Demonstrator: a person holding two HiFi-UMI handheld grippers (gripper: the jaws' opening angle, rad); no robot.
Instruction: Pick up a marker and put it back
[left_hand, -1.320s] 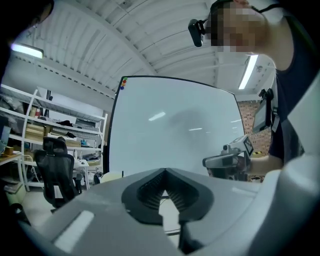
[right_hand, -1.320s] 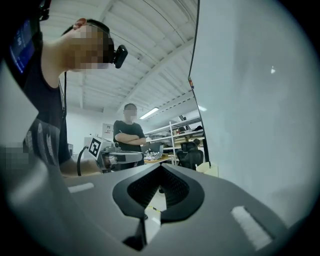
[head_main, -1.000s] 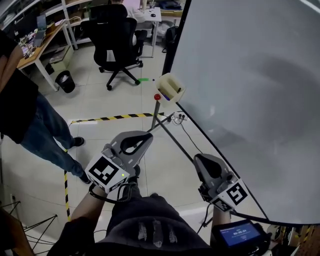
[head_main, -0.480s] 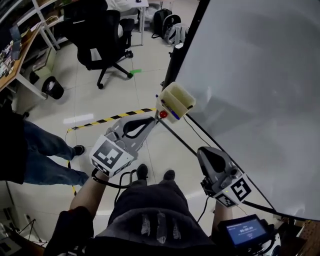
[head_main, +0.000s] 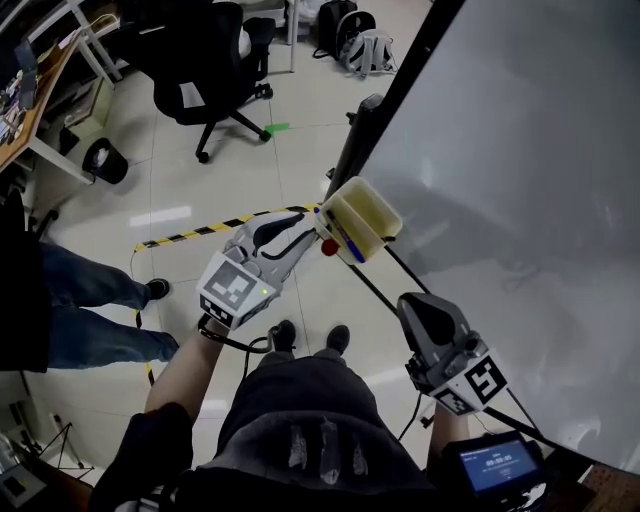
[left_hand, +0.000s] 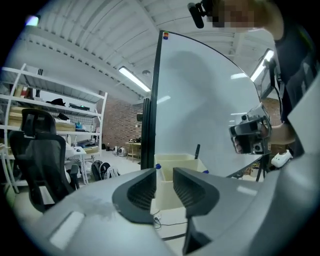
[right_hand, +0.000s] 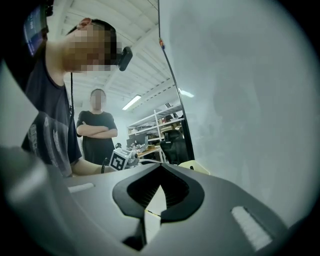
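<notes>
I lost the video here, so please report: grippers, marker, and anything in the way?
Left gripper at marker box, jaws opening, no grip seen. Right gripper shut, empty. Red-ended marker at box corner. Nothing in the way.

The marker with the round red cap (head_main: 328, 247) sits just left of centre in the head view, at the lower-left corner of the cream plastic holder box (head_main: 385, 212) on the whiteboard's edge. Only its cap shows, at the tip of my left tongs (head_main: 312, 236), whose jaws are opening; I cannot make out its body. In the left gripper view, a black marker (left_hand: 197, 151) stands upright in that box, right of centre.
</notes>
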